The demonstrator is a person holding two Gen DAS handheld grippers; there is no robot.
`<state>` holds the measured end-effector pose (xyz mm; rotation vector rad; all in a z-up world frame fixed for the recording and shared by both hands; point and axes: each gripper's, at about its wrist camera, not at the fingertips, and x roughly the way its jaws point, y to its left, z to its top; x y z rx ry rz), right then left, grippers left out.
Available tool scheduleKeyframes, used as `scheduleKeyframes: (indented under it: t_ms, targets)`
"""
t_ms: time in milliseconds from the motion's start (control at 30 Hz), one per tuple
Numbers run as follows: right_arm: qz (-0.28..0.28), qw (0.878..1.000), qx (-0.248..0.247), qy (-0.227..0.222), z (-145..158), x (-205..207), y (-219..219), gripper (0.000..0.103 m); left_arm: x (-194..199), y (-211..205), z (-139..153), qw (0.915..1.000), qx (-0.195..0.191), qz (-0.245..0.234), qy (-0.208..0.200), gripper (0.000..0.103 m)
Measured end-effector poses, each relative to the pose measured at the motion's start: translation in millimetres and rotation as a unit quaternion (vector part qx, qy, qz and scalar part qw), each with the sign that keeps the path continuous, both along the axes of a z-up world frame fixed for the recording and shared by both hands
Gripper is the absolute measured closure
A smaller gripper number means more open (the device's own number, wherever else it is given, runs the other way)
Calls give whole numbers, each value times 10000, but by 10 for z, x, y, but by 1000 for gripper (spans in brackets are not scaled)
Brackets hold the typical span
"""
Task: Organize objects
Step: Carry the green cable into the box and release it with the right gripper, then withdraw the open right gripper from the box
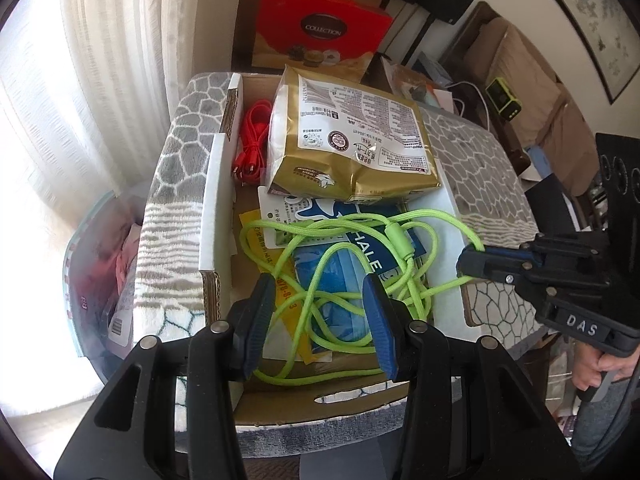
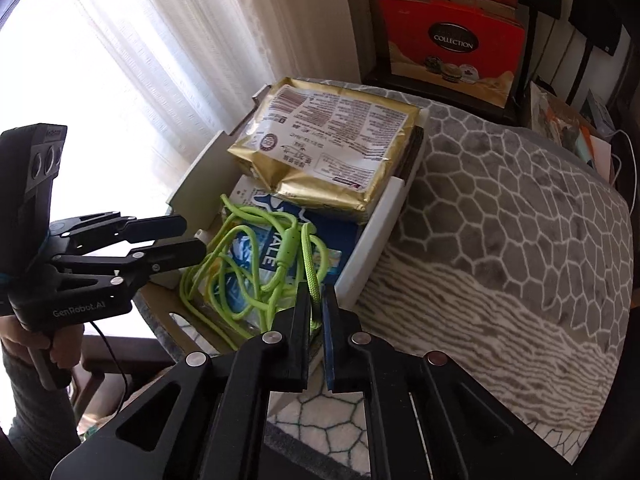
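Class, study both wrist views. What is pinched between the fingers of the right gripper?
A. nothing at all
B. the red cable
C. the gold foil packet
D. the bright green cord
D: in the right wrist view the right gripper is shut on a strand of the green cord, which trails back into the cardboard box.

Sheer white curtains (image 2: 168,60) over a bright window, daylight flooding in. Grey-and-white patterned blanket (image 2: 500,216) covers the counter. Framed painting (image 1: 592,20) on white wall; brown sofa (image 1: 532,76) beneath.
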<state>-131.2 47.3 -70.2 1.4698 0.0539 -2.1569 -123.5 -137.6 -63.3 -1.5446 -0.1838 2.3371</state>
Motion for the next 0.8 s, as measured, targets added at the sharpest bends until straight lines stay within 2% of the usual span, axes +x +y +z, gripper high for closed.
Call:
scheduleKeyframes:
  t_ms: [200,267,367,467,533,600,633,700,733,800]
  targets:
    - [352,9991,79,-212,-282,148,-378,100,9,-31,-5,10000,-21,33,2,61]
    - [341,9988,328,-101,-365,172,-410,100,27,-27,-5,10000,-43,7,12,61]
    - [408,9987,268,-132,-367,190,-367,98,49,-19,10,9999,-104,-2,45,61]
    - [425,9982,413,-52,-293,227,-307,89,73,-22,19,10000,-72,20,66,61]
    - [421,9986,304,-31,-214,256,-243,71,88,-14,26,10000,-35,24,85,60]
    - [426,9990,144,-19,-121,281,-161,63,105,5,34,9999,-39,27,105,57]
    - [395,9992,85,-14,-77,291,-126,56,114,17,42,9999,-57,30,125,56]
    - [285,9995,18,127,29,314,-36,47,144,34,62,9997,-130,50,192,49]
    - [236,9995,-43,217,88,329,14,47,164,41,78,9995,-175,75,241,45]
    - [67,9993,-137,350,181,349,140,45,222,52,117,9989,-236,130,378,29]
